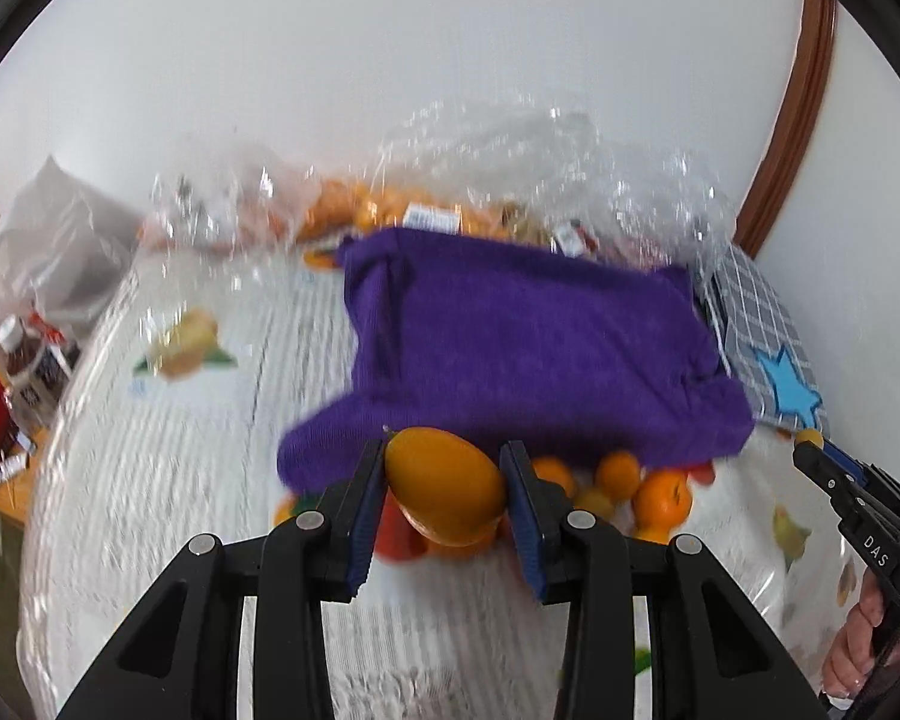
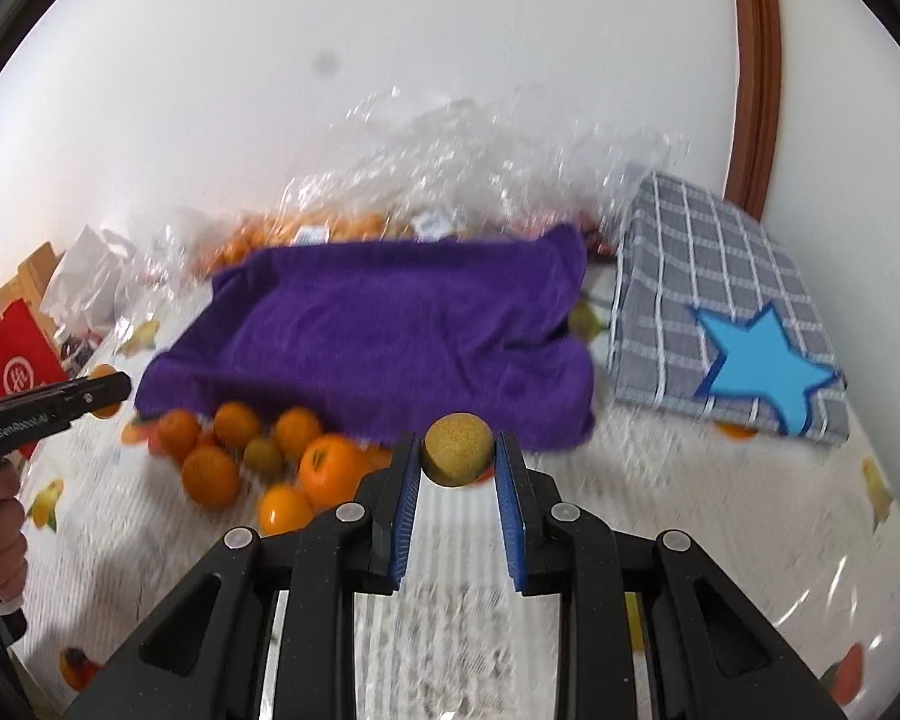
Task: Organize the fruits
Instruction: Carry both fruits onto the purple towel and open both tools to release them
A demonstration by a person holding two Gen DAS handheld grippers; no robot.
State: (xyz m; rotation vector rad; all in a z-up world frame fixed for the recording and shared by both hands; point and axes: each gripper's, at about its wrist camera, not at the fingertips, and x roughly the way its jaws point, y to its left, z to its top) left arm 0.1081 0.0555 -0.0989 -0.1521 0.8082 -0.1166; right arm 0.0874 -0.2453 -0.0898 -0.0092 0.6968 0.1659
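Left gripper clamps a mango; right gripper clamps a small brown fruit, near purple cloth

A purple towel lies beside a grey checked cloth, with crinkled, perhaps plastic, bags behind.

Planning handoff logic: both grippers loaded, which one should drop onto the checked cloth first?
Right, probably. Its gripper holds the small brown fruit, and the checked cloth lies just ahead on its right. The left gripper, holding the mango, has the purple cloth between.
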